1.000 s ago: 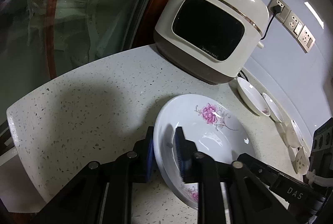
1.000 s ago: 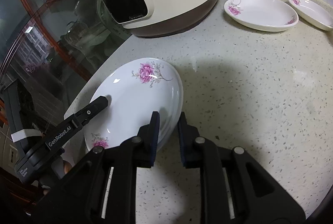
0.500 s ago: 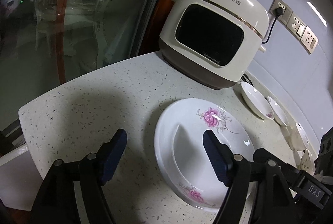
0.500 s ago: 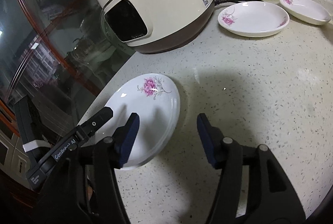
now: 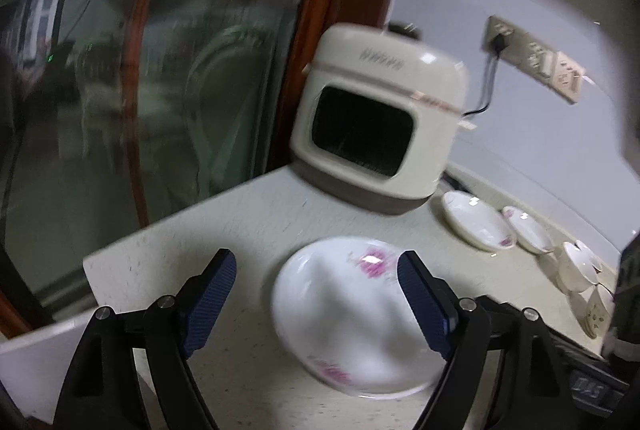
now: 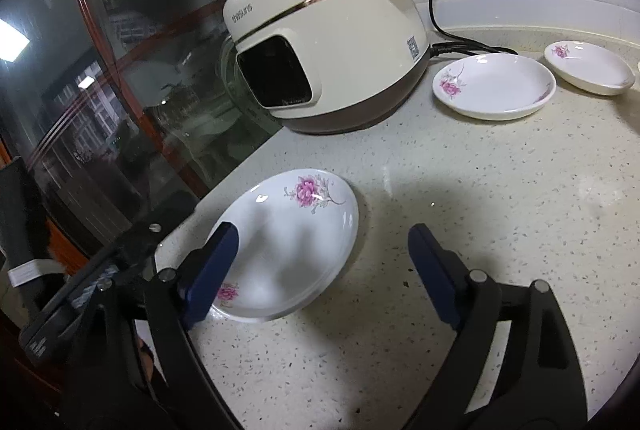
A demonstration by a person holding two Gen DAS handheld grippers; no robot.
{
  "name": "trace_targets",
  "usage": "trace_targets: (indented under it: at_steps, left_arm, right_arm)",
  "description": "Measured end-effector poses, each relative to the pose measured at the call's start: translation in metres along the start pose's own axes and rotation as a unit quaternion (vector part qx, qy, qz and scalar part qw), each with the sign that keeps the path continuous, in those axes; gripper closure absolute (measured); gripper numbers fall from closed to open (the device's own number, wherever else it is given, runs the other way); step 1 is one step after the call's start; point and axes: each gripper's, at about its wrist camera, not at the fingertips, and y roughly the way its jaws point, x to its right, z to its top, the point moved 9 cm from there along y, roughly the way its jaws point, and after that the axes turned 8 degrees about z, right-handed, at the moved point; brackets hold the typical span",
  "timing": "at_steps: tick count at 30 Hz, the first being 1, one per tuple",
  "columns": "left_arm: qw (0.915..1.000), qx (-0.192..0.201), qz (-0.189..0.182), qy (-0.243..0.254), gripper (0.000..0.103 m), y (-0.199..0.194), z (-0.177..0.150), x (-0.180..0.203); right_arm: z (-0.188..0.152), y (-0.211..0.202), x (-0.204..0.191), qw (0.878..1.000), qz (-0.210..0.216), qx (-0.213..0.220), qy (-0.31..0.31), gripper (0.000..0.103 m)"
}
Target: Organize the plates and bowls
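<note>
A large white plate with pink flowers [image 5: 352, 314] lies flat on the speckled counter near its left corner; it also shows in the right wrist view [image 6: 288, 242]. My left gripper [image 5: 320, 294] is open and empty, raised above and behind the plate. My right gripper [image 6: 324, 262] is open and empty, its left pad over the plate's near rim. Two smaller flowered plates [image 6: 494, 92] [image 6: 590, 68] sit to the right of the cooker. Small bowls [image 5: 580, 266] stand farther right in the left wrist view.
A cream rice cooker [image 6: 328, 58] with a black cord stands at the back by a glass door with a wood frame [image 5: 332, 30]. Wall sockets [image 5: 536, 62] sit above. The counter edge [image 5: 160, 230] is close on the left.
Both grippers were shut on the large plate's rim, then opened and let it go. Both have since pulled back and up; the plate stays on the counter.
</note>
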Motion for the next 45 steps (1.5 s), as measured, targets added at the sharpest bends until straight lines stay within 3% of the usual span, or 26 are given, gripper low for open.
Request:
trace_targets:
  at_steps: [4,7,13,18,21,24,28,36,42,45]
  left_arm:
    - [0.9993,0.034,-0.004,0.014,0.016,-0.023,0.009,0.014]
    - [0.9988,0.037,-0.024,0.023,0.015,-0.033,0.013,0.027]
    - [0.9963,0.039,-0.066,0.038,0.000,-0.045,0.025,0.076]
    - [0.9922,0.004,-0.111,0.056,0.000,-0.028,0.021,0.137]
    - [0.9894,-0.044,-0.124,0.061,0.000,0.001,0.014,0.174]
    - [0.9906,-0.060,-0.109,0.056,0.000,0.027,0.011,0.194]
    - [0.9943,-0.049,-0.081,0.048,0.000,0.049,0.010,0.207]
    - [0.9966,-0.015,-0.047,0.066,0.000,0.077,0.019,0.224]
    - [0.9983,-0.005,-0.045,0.038,0.000,0.083,0.021,0.211]
    - [0.9989,0.034,-0.033,0.007,0.000,0.071,0.034,0.199]
  right_arm:
    - [0.003,-0.009,0.009,1.000,0.004,0.010,0.025,0.012]
    - [0.004,-0.020,0.023,0.999,-0.006,0.016,0.052,0.012]
    - [0.006,-0.061,0.069,0.994,-0.070,0.023,0.078,0.012]
    - [0.006,-0.099,0.113,0.989,-0.104,0.032,0.103,0.012]
    - [0.005,-0.114,0.131,0.986,-0.111,0.034,0.116,0.012]
    - [0.005,-0.121,0.140,0.986,-0.115,0.036,0.118,0.012]
    - [0.005,-0.120,0.149,0.984,-0.106,0.034,0.137,0.012]
    - [0.019,-0.104,0.170,0.976,-0.140,0.039,0.162,0.012]
    - [0.025,-0.101,0.181,0.968,-0.174,0.045,0.177,0.012]
    - [0.030,-0.097,0.187,0.963,-0.186,0.049,0.190,0.027]
